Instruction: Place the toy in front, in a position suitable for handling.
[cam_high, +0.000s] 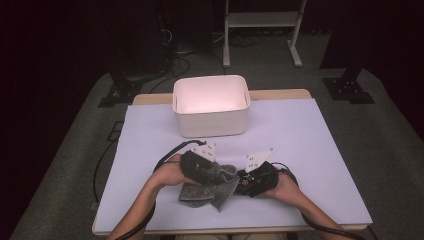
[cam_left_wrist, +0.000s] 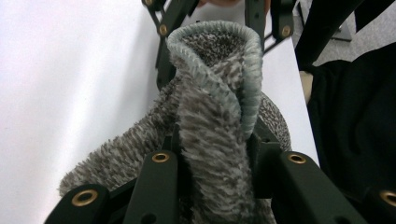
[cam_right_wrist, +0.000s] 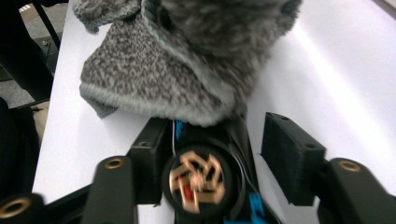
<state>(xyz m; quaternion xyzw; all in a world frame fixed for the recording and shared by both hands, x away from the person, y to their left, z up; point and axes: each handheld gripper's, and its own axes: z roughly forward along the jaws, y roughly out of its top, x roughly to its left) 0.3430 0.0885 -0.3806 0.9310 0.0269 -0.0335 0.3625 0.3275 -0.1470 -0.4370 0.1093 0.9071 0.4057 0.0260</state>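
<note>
One grey fleece cloth (cam_high: 210, 185) lies bunched on the table's white sheet (cam_high: 310, 165), near your edge. Your left gripper (cam_left_wrist: 212, 154) clamps a fold of it; your right gripper (cam_right_wrist: 205, 144) stands unclenched just beside it. One white bin (cam_high: 211, 106) sits farther back.

Grey fuzzy cloth (cam_high: 210, 186), teal-stitched hem, crumpled on white table sheet, one fold lifted upright.
</note>
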